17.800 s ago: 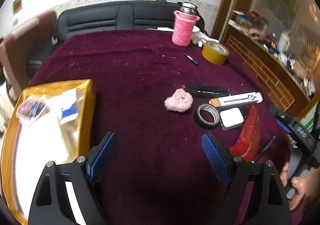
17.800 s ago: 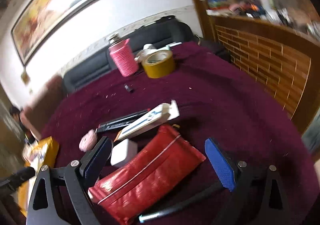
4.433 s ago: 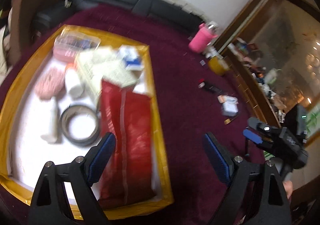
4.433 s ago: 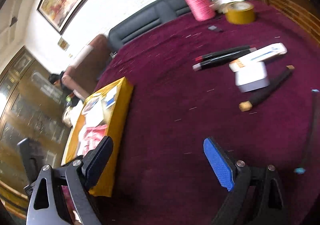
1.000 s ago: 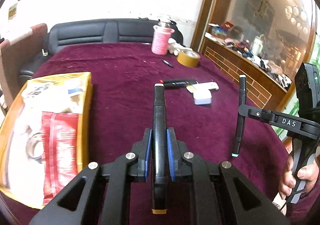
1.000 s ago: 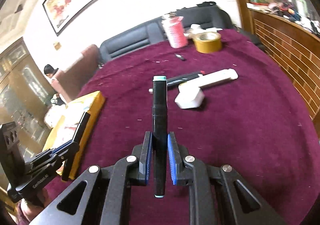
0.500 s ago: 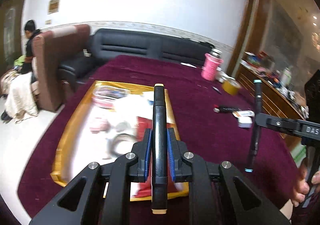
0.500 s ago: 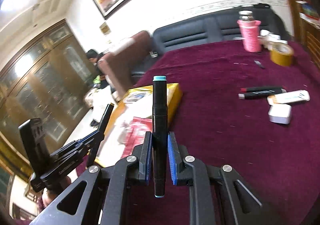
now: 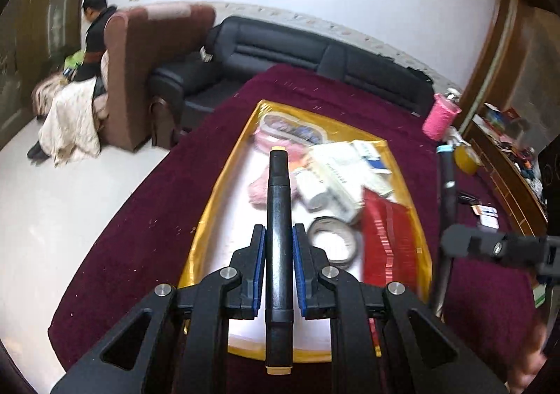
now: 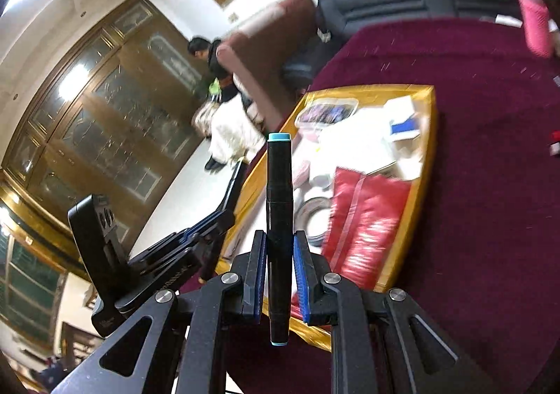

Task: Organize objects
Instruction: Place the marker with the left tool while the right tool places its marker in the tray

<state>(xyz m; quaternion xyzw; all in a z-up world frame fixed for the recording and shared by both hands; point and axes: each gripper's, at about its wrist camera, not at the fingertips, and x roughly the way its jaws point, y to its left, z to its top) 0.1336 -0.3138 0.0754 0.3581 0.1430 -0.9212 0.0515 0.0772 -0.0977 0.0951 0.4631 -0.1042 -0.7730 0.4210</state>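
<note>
My left gripper (image 9: 278, 247) is shut on a black marker with yellow end caps (image 9: 278, 205), held above the near end of the gold-rimmed tray (image 9: 201, 236). My right gripper (image 10: 279, 254) is shut on a black marker with teal end caps (image 10: 279, 191), held over the tray's near edge (image 10: 416, 212); that marker also shows in the left wrist view (image 9: 446, 184). The tray holds a red pouch (image 9: 388, 236), a tape roll (image 9: 332, 241), a pink fluffy thing (image 9: 259, 185), white boxes (image 9: 336, 177) and a clear packet (image 9: 294, 128).
The table has a dark red cloth (image 9: 140, 219). On it to the right stand a pink-wrapped bottle (image 9: 441, 115), a yellow tape roll (image 9: 465, 154) and small boxes (image 9: 486, 215). A black sofa (image 9: 297, 51), a brown armchair (image 9: 150, 54) and a seated person (image 9: 87, 40) lie beyond.
Both grippers, each still shut on its marker, have moved left and closer over the tray. The loose items on the right of the table have slid toward the views' right edge.
</note>
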